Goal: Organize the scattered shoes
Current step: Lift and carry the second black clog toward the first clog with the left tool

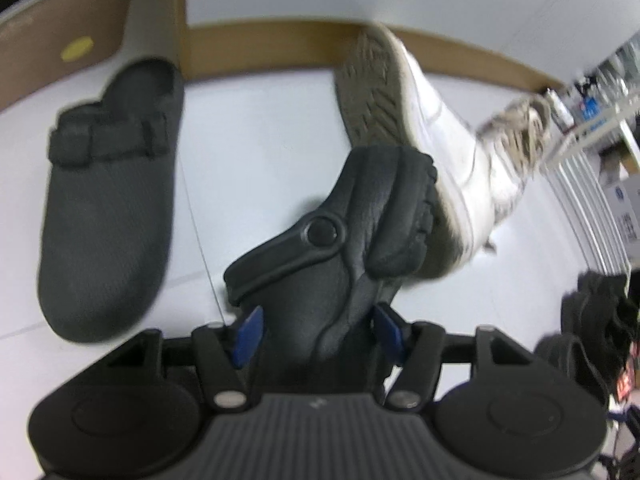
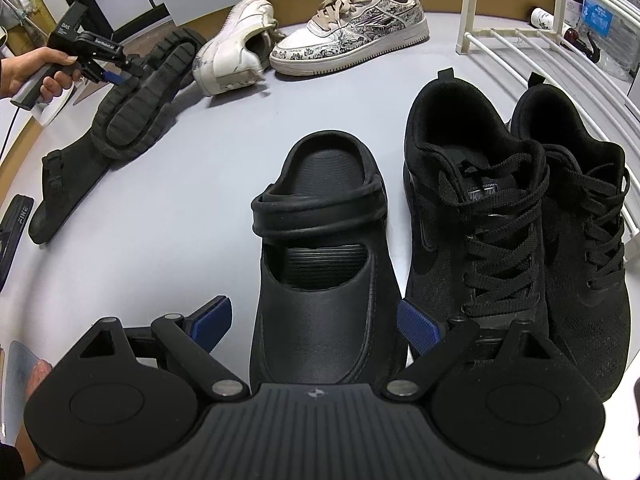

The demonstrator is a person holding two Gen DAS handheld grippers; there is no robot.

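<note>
L gripper is clamped on a black clog, held up w/ sole showing, heel end away from it. Its mate sits left of the black sneakers, lengthwise betw R gripper, spread wide.

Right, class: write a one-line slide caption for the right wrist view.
Open right hand-held gripper straddles a black clog beside black sneakers; left hand-held gripper lifts another clog.

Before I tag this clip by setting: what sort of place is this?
Likely an indoor workroom: a smooth grey floor with brown skirting, a white slatted rack and stored bottles.
</note>
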